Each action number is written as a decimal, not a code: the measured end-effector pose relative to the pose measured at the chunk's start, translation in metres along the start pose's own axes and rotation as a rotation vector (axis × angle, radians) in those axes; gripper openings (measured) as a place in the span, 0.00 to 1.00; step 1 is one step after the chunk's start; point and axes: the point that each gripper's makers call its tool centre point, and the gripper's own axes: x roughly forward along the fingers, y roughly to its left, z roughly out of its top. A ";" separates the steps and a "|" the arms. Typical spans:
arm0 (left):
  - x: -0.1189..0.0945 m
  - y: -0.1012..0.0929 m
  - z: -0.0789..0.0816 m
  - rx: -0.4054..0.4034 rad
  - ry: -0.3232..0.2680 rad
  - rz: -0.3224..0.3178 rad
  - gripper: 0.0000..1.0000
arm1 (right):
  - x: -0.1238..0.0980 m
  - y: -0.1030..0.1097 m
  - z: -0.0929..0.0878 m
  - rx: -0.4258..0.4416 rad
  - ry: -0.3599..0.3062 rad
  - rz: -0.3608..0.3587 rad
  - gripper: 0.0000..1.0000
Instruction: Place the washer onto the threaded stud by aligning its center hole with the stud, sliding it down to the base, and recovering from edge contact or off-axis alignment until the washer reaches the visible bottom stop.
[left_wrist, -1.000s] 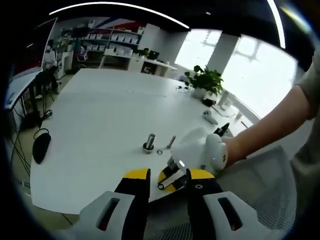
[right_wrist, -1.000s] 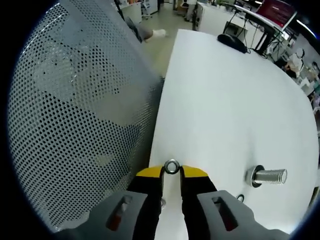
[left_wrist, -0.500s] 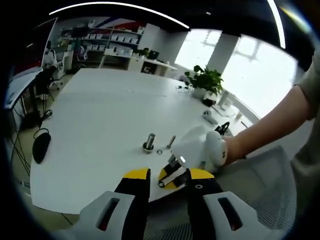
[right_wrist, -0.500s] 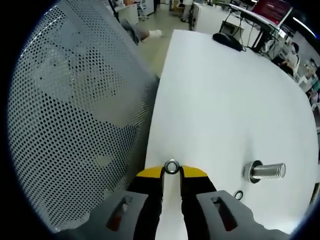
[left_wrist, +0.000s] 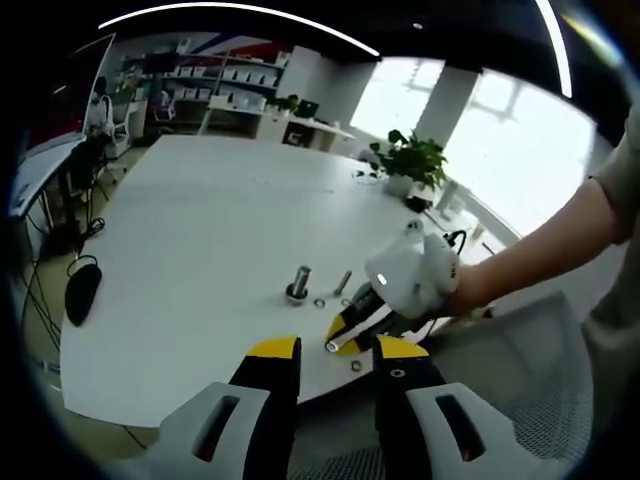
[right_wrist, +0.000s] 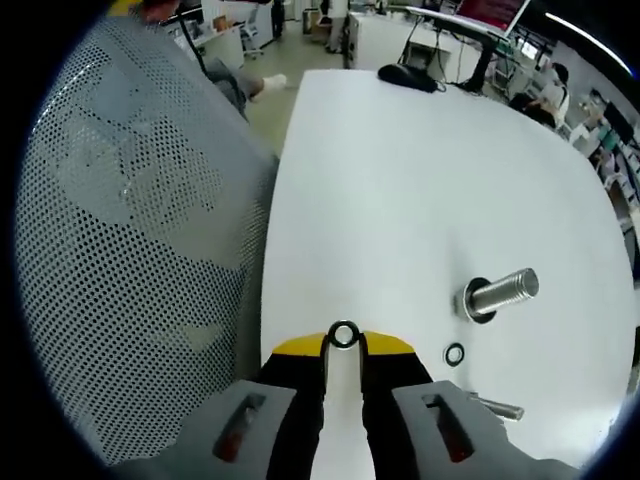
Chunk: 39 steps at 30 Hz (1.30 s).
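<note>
White table (right_wrist: 420, 180), office room: shelves, potted plant (left_wrist: 412, 160), mouse (left_wrist: 82, 290). No legible writing. Right gripper (right_wrist: 343, 338): jaws clamped on washer (right_wrist: 344, 334), above the table near its edge, beside mesh chair (right_wrist: 130, 250). Stud (right_wrist: 500, 292) upright, spare washer (right_wrist: 454, 354) near its base. Left gripper (left_wrist: 336, 352): jaws apart, holding nothing.

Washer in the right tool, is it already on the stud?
No, the washer sits pinched at the right tool's tips, apart from the stud.
</note>
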 end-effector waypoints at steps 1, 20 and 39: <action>0.000 0.000 0.000 -0.001 0.000 0.001 0.27 | -0.003 -0.002 -0.002 0.006 -0.004 -0.005 0.14; 0.000 0.001 -0.002 0.002 0.018 0.013 0.27 | -0.060 -0.053 -0.048 0.200 -0.100 -0.144 0.14; 0.001 0.003 -0.006 0.011 0.039 0.024 0.26 | -0.081 -0.089 -0.033 0.212 -0.177 -0.221 0.14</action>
